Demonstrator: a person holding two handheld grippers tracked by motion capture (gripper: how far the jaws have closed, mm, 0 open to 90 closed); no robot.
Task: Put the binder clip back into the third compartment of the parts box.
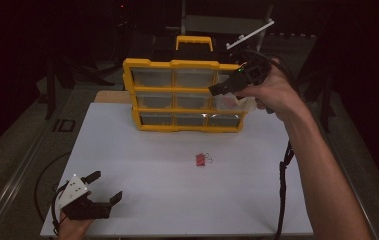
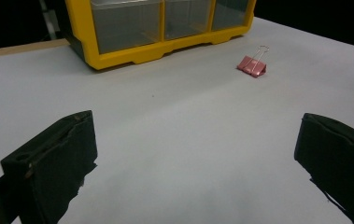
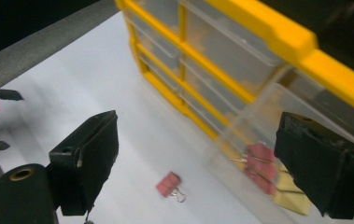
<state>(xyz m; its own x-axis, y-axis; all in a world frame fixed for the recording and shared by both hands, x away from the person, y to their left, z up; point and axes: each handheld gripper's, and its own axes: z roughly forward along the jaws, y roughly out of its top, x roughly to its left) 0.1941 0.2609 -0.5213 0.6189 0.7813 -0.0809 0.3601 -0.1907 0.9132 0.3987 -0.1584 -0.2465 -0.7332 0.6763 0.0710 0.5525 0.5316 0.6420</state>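
Tongs stand apart: right tongs over the pulled-out drawer, left tongs near the table edge.

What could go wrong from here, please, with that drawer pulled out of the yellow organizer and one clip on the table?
1. The open drawer juts from the yellow organizer right by the right gripper, whose jaws stand open; a knock might spill the pink clips inside.
2. The pink binder clip lies small and flat on the table; open jaws may push it along instead of catching it.
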